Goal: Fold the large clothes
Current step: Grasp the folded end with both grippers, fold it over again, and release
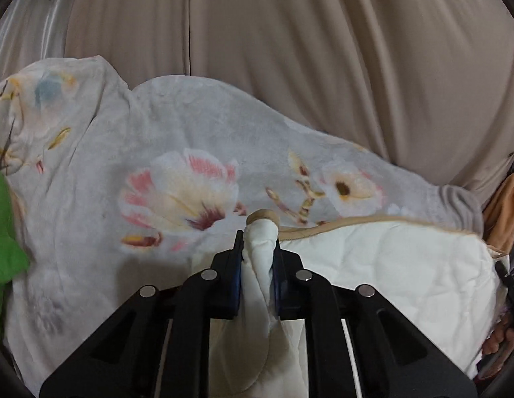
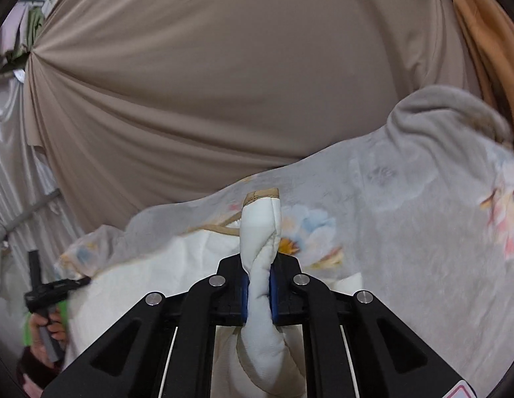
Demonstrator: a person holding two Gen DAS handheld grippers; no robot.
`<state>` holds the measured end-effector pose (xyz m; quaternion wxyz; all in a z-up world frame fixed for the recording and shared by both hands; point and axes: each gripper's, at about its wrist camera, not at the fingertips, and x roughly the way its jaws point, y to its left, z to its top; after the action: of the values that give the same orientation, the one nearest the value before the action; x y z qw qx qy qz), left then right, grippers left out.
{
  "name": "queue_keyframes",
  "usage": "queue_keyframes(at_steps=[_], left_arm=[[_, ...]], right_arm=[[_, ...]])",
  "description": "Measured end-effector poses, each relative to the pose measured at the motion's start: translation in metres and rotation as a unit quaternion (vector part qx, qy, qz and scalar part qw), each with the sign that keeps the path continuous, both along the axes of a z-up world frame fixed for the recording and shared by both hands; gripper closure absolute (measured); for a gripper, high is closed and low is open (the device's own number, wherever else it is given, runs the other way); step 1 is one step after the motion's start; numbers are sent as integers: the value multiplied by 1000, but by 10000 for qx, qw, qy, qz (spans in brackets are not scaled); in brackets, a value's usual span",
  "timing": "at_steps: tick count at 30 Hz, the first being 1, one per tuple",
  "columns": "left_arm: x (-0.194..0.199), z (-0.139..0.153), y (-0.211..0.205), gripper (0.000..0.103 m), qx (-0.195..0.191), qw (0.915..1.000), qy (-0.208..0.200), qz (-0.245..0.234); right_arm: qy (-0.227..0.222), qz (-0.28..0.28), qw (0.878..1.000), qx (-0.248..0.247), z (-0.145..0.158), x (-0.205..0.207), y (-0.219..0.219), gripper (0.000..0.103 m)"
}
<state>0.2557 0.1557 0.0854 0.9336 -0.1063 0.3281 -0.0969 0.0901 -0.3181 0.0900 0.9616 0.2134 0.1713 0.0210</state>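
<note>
In the left wrist view, the left gripper (image 1: 259, 242) is clenched on a bunched corner of the quilt (image 1: 190, 152), the white padded underside and tan edging squeezed between its blue pads (image 1: 235, 285). The quilt (grey, printed with pink and cream flowers) spreads out ahead of the gripper, its white lining (image 1: 406, 265) turned up on the right. A beige curtain (image 1: 290, 49) hangs behind, and a green cloth (image 1: 5, 232) shows at the left edge.

In the right wrist view, the right gripper (image 2: 259, 265) grips another twisted white corner of the quilt (image 2: 406, 215), tan edging poking above the pads. The left gripper (image 2: 51, 290) appears at the far left, held in the person's hand (image 2: 46, 330). The beige curtain (image 2: 207, 83) fills the background, with an orange cloth (image 2: 482, 33) at top right.
</note>
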Motion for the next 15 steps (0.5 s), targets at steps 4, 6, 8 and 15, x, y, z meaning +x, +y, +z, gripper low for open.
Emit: queue_keyframes(at_steps=[4,6,8,15], left_arm=[[34,-64,-13,90,366,9963,773,17],[36,-82,-13,90,362,9960,817,17],[35,-83,-15,89,487,9961,732,70],[35,-82,-26,84,1030,9927,575,259]], right_arm=[[1180,-197,9927,156,-60,42,-19,95],[1715,-158,9846,302,-101,58,-26,96],[1783,-133,9824,543,-108,60,-32,96],[2090,-140,9777,166,-108,68,-25,92]])
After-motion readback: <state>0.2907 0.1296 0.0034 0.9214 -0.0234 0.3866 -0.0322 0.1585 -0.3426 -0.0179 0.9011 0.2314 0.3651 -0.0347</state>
